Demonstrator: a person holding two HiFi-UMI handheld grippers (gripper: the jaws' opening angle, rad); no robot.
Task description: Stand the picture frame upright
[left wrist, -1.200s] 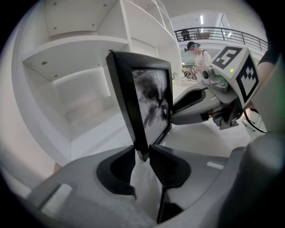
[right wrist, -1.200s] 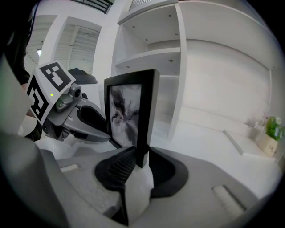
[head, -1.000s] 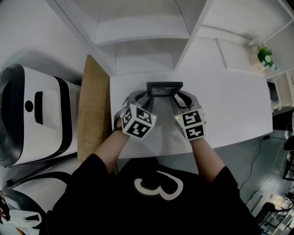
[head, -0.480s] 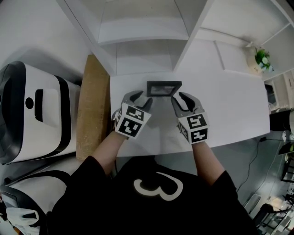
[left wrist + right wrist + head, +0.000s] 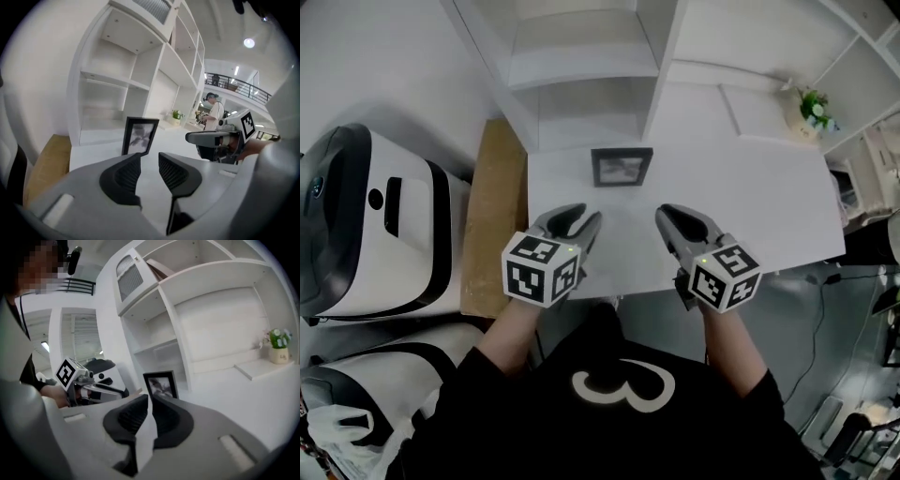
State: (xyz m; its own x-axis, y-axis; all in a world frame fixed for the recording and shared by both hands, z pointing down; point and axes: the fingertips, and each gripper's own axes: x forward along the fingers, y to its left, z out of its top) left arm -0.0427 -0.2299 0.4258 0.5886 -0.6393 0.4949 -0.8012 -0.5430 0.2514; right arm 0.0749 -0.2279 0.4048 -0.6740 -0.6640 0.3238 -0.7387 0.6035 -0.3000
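Observation:
A black picture frame [image 5: 622, 167] with a grey photo stands upright by itself on the white table [image 5: 750, 206], near its back edge. It also shows ahead in the left gripper view, picture frame [image 5: 140, 136], and in the right gripper view, picture frame [image 5: 161, 385]. My left gripper [image 5: 581, 217] hovers over the table's front left, well short of the frame. Its jaws [image 5: 149, 159] are open and empty and have just been closing a little. My right gripper [image 5: 670, 214] hovers at the front right. Its jaws [image 5: 150, 401] have just been closing to a narrow gap, nothing between them.
A white shelf unit [image 5: 581, 66] rises behind the table. A small potted plant [image 5: 814, 111] sits on a ledge at the back right. A wooden board [image 5: 492, 216] flanks the table's left side, with white-and-black machines [image 5: 366, 234] beyond. A person [image 5: 214, 110] stands far off.
Both grippers have let go of the frame, drawn back toward me and lifted. The frame stays standing upright on the table. The right jaws are narrower than before.

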